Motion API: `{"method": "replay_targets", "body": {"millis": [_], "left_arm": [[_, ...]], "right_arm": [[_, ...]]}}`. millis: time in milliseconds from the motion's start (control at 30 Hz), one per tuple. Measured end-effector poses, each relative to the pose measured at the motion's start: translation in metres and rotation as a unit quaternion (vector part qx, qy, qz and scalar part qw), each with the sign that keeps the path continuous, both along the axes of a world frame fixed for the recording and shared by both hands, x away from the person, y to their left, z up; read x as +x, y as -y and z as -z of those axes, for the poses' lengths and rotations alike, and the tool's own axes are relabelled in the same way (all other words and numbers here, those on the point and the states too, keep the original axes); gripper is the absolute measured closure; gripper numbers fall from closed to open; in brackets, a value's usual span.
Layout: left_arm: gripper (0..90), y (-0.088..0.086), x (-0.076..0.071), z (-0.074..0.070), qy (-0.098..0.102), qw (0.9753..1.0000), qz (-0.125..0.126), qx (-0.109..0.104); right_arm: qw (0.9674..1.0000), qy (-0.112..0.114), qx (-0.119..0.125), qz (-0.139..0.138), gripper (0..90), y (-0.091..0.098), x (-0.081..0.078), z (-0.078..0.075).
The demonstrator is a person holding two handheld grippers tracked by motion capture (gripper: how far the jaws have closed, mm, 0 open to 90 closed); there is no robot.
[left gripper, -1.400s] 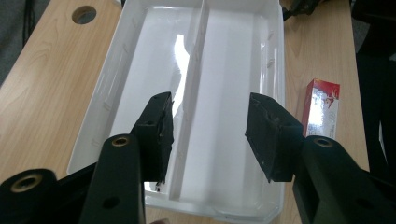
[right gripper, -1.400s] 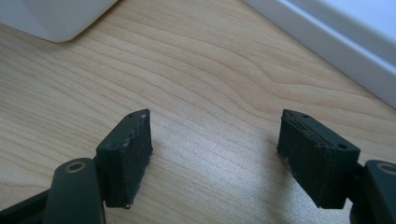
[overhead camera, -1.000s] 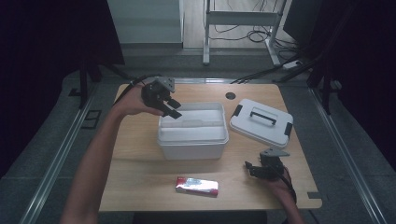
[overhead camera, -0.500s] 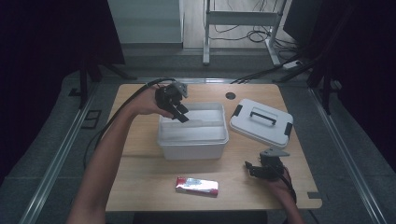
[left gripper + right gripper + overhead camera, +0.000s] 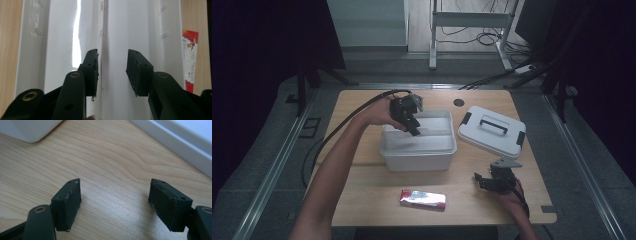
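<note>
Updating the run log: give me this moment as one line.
left gripper: over white bin, jaws closing, nothing between | right gripper: open on table | lid: off, beside bin | red packet: untouched

Left gripper [image 5: 112,71], jaws apart and just closing on nothing, above white bin [image 5: 130,30].

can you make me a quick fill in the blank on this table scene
The left tool hangs over the open white ____.
The lid with the dark handle lies to the ____ of the box.
The red packet lies on the ____, at its near edge.
The right tool has ____ between its open jaws.

Missing words: box; right; table; nothing
</note>
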State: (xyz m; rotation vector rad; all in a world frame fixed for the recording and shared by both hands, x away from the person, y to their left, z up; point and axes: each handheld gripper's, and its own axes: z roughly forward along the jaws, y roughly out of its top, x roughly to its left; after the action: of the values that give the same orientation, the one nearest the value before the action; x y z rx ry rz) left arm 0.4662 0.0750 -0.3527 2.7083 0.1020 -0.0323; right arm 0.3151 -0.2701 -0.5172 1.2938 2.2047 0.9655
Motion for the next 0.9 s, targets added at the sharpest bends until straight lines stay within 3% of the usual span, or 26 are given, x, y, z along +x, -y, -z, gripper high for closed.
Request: {"method": "replay_targets", "body": {"millis": [300,467,900], "left_arm": [[70.9,0.006,0.004,0.010,-0.006,0.9998,-0.001,0.018],[75.7,0.008,0.007,0.014,-0.007,0.9995,0.013,0.029],[89.1,0.004,0.010,0.020,-0.003,1.0000,-0.002,0.006]], "right_arm": [[1.0000,0.000,0.000,-0.001,25.4,0.000,0.000,0.000],[1.0000,0.000,0.000,-0.001,25.4,0.000,0.000,0.000],[1.0000,0.000,-0.001,0.000,25.4,0.000,0.000,0.000]]}}
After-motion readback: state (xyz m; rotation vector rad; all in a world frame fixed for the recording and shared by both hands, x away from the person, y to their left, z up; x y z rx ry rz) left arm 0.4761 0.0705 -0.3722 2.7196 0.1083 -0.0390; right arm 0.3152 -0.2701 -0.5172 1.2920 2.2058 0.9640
